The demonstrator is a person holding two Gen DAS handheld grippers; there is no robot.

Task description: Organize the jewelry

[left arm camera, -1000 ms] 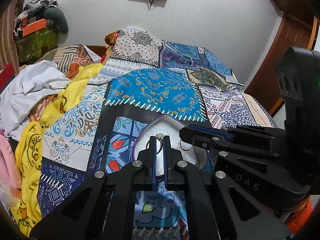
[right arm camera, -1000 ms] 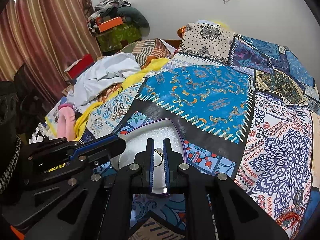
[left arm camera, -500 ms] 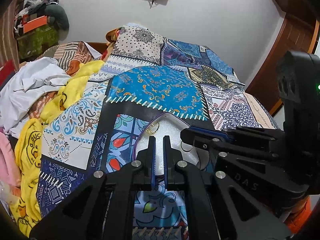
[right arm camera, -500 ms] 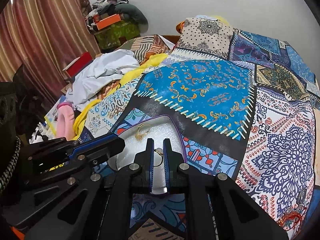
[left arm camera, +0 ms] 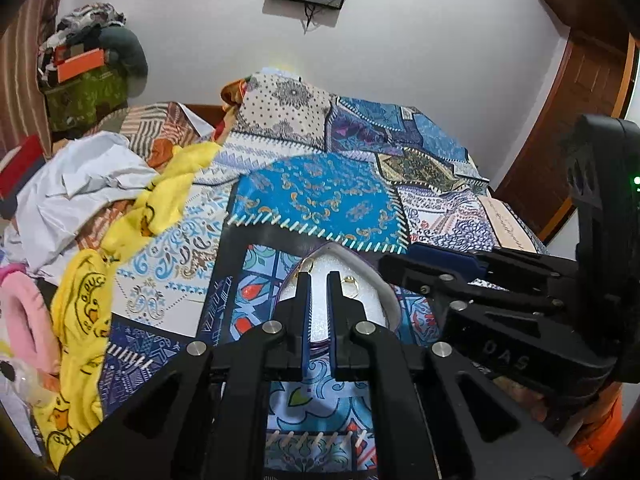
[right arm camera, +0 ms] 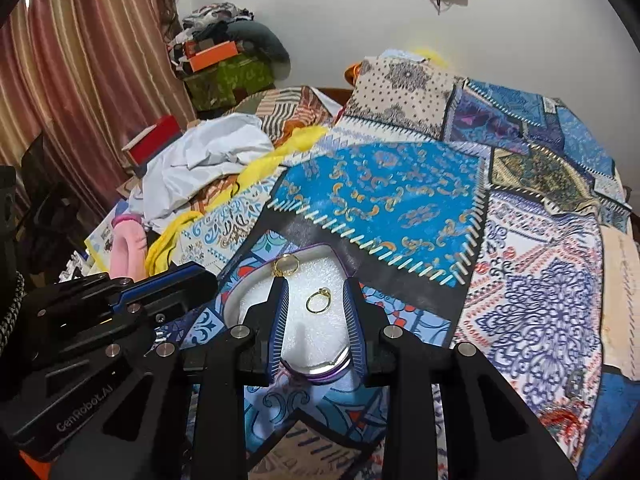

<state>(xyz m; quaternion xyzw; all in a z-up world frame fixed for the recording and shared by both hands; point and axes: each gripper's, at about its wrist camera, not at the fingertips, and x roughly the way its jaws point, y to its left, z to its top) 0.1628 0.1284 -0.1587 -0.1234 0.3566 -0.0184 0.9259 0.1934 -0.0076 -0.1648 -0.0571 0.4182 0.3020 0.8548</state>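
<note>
Shiny gold metal rings (right arm camera: 318, 301); white foam tray lining (right arm camera: 316, 336); printed cloth bedspread (right arm camera: 384, 196).

Even, soft indoor light, no glare; the white wall (left arm camera: 420, 60) is bright with faint shadows. Strong fisheye bending and dark vignette at corners. Bedspread (right arm camera: 380, 196) pattern slightly soft, mild motion blur.

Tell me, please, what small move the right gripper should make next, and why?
Probably lift the right gripper straight up: its jaws are opening, the gold ring lies loose on the tray's white foam between them, apart from the other ring.
</note>
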